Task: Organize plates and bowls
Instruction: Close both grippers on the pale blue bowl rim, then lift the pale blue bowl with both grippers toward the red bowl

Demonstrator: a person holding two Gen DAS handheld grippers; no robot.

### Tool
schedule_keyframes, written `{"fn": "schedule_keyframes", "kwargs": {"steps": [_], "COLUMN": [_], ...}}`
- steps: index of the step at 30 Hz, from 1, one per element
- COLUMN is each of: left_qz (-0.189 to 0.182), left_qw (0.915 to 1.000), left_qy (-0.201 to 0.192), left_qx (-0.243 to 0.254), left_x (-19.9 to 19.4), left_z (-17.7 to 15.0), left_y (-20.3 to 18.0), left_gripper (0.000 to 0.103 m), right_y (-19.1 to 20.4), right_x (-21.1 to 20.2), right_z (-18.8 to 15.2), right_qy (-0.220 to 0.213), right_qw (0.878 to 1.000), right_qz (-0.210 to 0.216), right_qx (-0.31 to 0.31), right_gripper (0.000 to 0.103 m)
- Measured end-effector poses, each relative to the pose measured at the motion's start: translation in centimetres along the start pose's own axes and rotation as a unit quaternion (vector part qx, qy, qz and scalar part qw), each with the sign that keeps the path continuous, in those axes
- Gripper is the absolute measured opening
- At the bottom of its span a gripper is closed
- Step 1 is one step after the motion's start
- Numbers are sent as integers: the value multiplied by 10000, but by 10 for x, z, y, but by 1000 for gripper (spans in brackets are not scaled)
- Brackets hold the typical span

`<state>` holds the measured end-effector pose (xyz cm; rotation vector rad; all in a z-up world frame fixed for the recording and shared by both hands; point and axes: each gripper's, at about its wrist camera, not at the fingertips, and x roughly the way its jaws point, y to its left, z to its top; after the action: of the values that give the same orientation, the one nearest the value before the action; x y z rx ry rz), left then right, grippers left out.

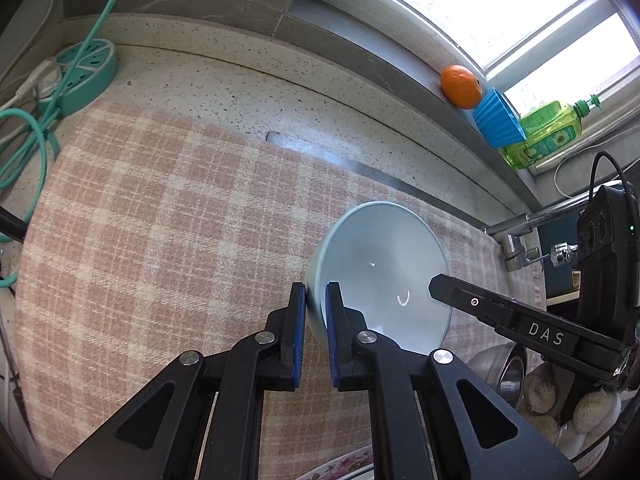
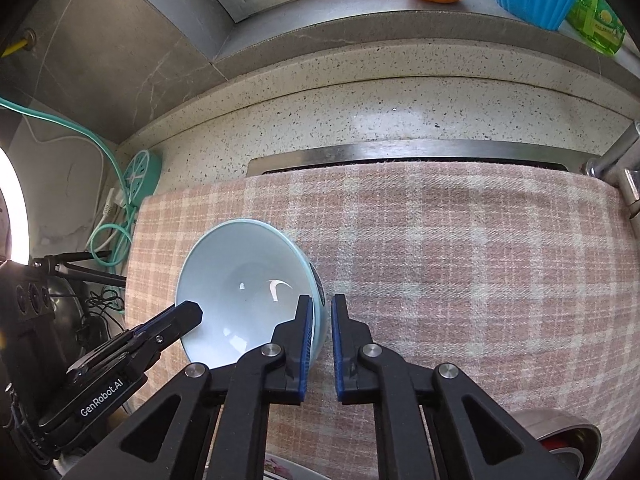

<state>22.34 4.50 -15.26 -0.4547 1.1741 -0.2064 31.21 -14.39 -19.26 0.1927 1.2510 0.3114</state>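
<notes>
A pale blue bowl (image 1: 380, 264) stands tilted over the pink checked cloth (image 1: 160, 220). My left gripper (image 1: 316, 292) is shut on the bowl's left rim, one blue pad inside and one outside the wall. The right gripper's dark finger (image 1: 440, 286) reaches onto the opposite rim. In the right wrist view the same bowl (image 2: 240, 272) is left of centre. My right gripper (image 2: 322, 304) is shut on its right rim there. The left gripper's finger (image 2: 188, 314) meets the rim at the lower left. The edge of a floral plate (image 1: 344, 462) shows under my fingers.
An orange (image 1: 461, 86), a blue ribbed cup (image 1: 498, 118) and a green soap bottle (image 1: 548, 132) sit on the window sill. A tap (image 1: 516, 236) stands at the right. Steel bowls (image 1: 504, 368) lie lower right. A teal power strip (image 1: 86, 72) with cables is far left.
</notes>
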Motion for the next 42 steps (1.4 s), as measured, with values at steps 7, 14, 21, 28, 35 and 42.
{"fn": "schedule_keyframes", "kwargs": {"steps": [7, 14, 21, 28, 35, 42], "left_qz": [-6, -79, -227, -323, -291, -289], "left_qw": [10000, 9998, 9992, 9981, 9968, 9963], "left_qy": [-38, -140, -204, -138, -287, -290], "left_qx": [30, 133, 269, 515, 693, 760], "left_x": [-2, -15, -30, -41, -60, -63], "left_z": [0, 0, -4, -14, -31, -49], "left_y": [-3, -9, -21, -43, -73, -100], "left_gripper": [8, 8, 8, 8, 8, 8], "right_y": [1, -2, -4, -13, -27, -46], "right_x": [1, -14, -41, -72, -99, -121], "right_z": [-1, -5, -11, -26, -44, -63], "right_qy": [-1, -106, -270, -468, -561, -626], "right_qw": [10000, 9999, 9996, 9987, 9982, 9978], "right_qz": [-60, -38, -79, -88, -49, -19], "right_qx": [-1, 40, 49, 204, 209, 225], "right_gripper": [6, 6, 6, 6, 6, 6]}}
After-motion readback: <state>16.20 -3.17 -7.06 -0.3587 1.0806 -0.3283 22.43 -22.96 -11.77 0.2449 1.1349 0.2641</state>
